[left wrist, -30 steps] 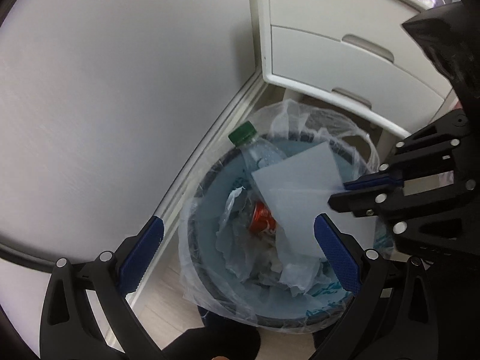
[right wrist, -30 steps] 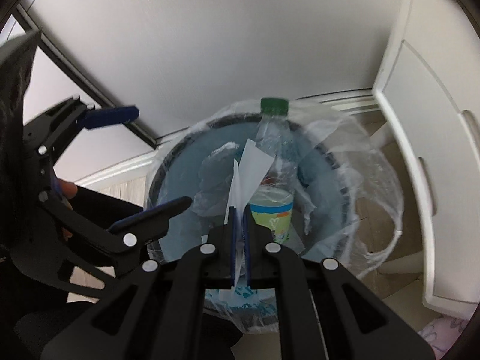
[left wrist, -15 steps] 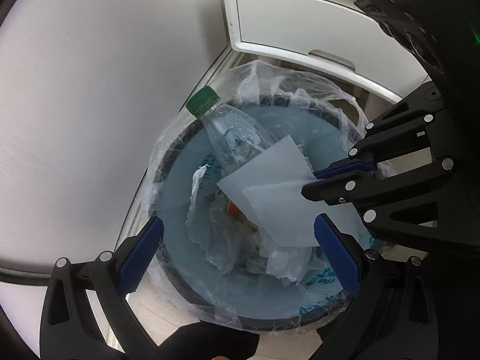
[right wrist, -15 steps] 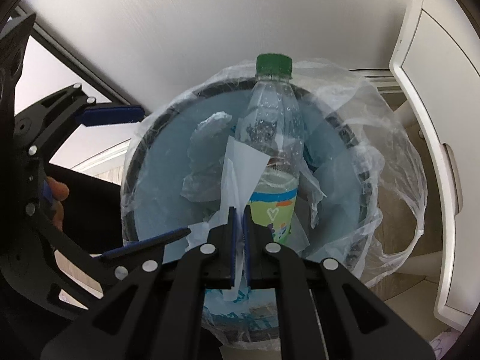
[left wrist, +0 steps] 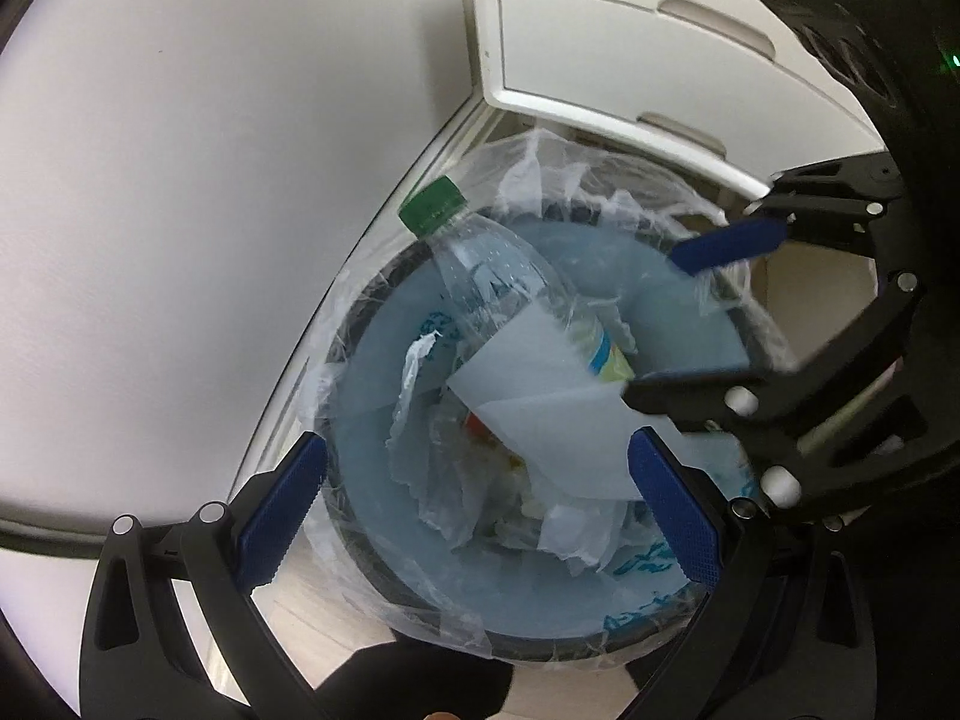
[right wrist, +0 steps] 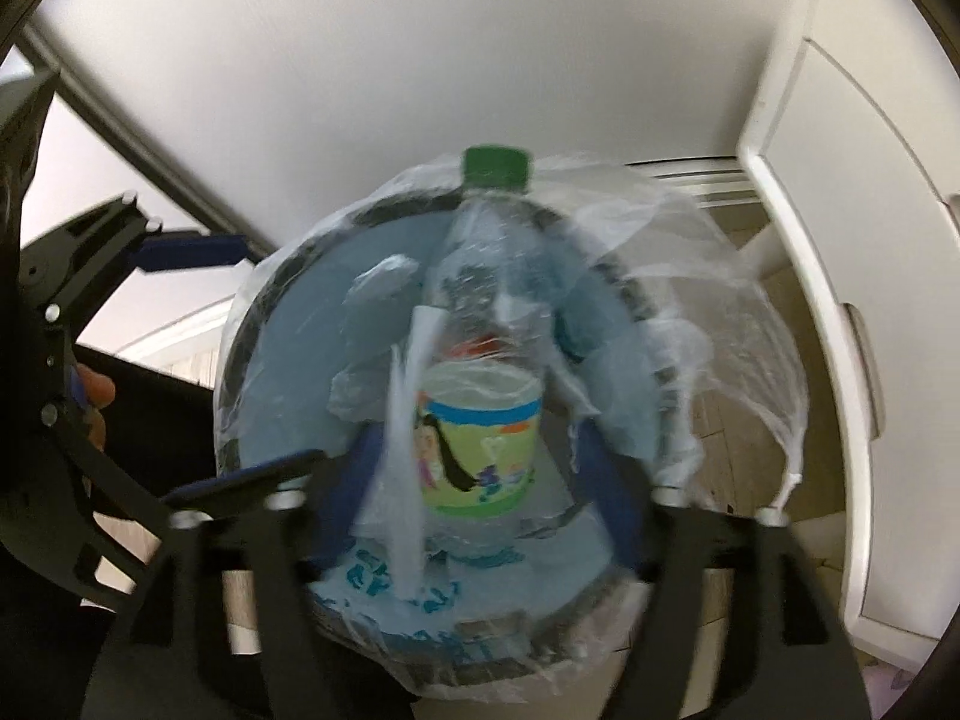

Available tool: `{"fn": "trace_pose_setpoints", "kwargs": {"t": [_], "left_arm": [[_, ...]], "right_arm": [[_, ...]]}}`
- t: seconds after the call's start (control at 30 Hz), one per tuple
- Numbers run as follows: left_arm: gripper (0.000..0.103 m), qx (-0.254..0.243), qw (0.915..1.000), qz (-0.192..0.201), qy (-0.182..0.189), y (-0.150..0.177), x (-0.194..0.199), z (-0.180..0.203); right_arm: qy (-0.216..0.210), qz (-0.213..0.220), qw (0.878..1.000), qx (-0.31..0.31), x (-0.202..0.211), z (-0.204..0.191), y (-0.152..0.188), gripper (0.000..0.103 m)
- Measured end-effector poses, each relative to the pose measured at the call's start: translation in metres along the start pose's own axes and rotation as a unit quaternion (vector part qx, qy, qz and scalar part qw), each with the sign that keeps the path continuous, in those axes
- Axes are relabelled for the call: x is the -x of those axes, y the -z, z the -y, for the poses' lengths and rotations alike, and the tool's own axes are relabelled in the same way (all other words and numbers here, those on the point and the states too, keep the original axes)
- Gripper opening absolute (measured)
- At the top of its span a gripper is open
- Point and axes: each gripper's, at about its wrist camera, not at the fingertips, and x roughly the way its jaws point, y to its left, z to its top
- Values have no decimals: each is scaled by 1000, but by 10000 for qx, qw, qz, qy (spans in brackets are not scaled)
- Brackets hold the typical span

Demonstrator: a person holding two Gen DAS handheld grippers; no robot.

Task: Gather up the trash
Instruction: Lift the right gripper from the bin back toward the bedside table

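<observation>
The right gripper (right wrist: 480, 468) is opening, its pads clear of the white paper sheet (left wrist: 540, 414) between its fingers, over a lined bin (left wrist: 384, 468). Beyond its fingertips leans a green-capped bottle (right wrist: 480, 360); its cartoon label's writing is unreadable. The left gripper (left wrist: 480, 510) is spread wide and empty.

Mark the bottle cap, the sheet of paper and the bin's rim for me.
bottle cap (left wrist: 433, 205): left wrist view, green side of the cap.
sheet of paper (left wrist: 555, 420): left wrist view, middle of the sheet.
bin (left wrist: 384, 567): left wrist view, dark rim, lower left.
</observation>
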Motion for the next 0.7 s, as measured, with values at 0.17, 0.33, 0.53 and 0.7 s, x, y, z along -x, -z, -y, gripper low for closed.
{"fn": "trace_pose_setpoints", "kwargs": {"t": [0.17, 0.33, 0.53, 0.7], "left_arm": [[97, -79, 9997, 215, -57, -3, 12, 4], [97, -214, 9985, 491, -105, -7, 32, 13], [97, -34, 9938, 1110, 0, -23, 76, 17], [97, 104, 9867, 1620, -5, -47, 120, 22]], "right_arm": [[206, 459, 9987, -68, 26, 4, 2, 96], [732, 963, 9926, -110, 66, 4, 6, 96], [1367, 1607, 9760, -541, 126, 10, 13, 96], [1660, 2096, 9558, -1226, 177, 29, 24, 96]]}}
